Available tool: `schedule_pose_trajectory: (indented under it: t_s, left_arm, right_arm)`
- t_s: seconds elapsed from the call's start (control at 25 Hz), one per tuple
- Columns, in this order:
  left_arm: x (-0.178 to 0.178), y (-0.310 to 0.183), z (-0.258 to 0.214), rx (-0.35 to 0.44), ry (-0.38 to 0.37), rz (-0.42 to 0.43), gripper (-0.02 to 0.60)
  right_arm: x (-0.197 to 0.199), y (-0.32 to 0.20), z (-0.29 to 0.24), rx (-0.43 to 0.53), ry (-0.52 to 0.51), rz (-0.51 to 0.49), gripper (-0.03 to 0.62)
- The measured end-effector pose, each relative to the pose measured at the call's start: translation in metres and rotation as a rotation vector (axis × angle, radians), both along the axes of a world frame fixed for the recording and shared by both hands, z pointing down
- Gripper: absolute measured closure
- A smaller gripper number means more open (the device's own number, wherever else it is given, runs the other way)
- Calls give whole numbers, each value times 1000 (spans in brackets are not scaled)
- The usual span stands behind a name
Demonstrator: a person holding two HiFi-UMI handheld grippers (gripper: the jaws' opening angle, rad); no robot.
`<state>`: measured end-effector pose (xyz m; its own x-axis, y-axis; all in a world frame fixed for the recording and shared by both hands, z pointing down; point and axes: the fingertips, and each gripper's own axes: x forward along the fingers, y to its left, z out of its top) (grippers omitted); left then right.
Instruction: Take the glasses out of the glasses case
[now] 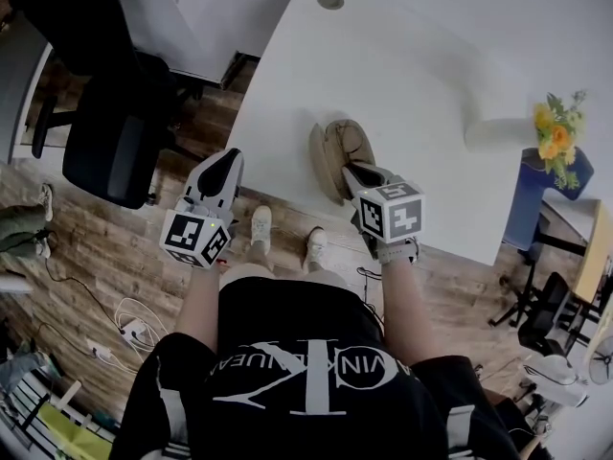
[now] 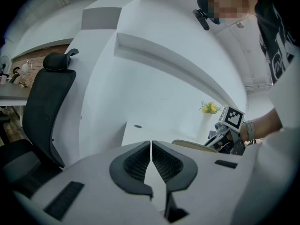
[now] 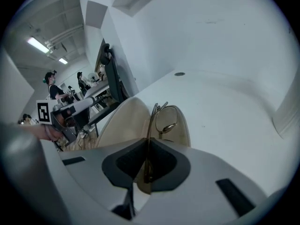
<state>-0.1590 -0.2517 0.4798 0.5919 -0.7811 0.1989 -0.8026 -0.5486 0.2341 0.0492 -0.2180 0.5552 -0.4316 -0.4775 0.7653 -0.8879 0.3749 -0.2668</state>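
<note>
An open beige glasses case point(image 1: 335, 151) lies near the front edge of the white table point(image 1: 421, 75). My right gripper point(image 1: 352, 172) reaches down into it. In the right gripper view its pads point(image 3: 136, 161) are shut on the thin metal frame of the glasses point(image 3: 164, 121), which stand on edge above the case's tan lining point(image 3: 124, 121). My left gripper point(image 1: 222, 166) hovers off the table's left edge, over the floor. Its jaws point(image 2: 150, 146) are shut with nothing between them. From there the case point(image 2: 192, 145) and the right gripper's marker cube point(image 2: 233, 118) show at the right.
A white vase with yellow flowers point(image 1: 556, 132) stands at the table's right end. A black office chair point(image 1: 110, 151) stands left of the table, close to the left gripper. A round cable port point(image 1: 330, 0) sits at the table's far side. Cables lie on the wooden floor point(image 1: 129, 329).
</note>
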Motion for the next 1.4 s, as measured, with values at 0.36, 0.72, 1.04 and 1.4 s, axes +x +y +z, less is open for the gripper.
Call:
schedule_pose_trajectory:
  t_s: [0.36,0.72,1.04,1.4]
  left_arm:
    - [5,6,-4,10,3,-7,555]
    - [5,12,-8,15,-4,-19,555]
    - [12,15,-15,30,-5,-9,555]
    - [14,16,-26,54,-12,-10,555]
  right_arm:
    - [-11,1,-17,36,-77,-21,556]
    - [-18,1,-37,98,-200,-30,556]
    - [-21,3,-56,157,-284,-31,556]
    - [-16,1,-74,212,-320,-15,556]
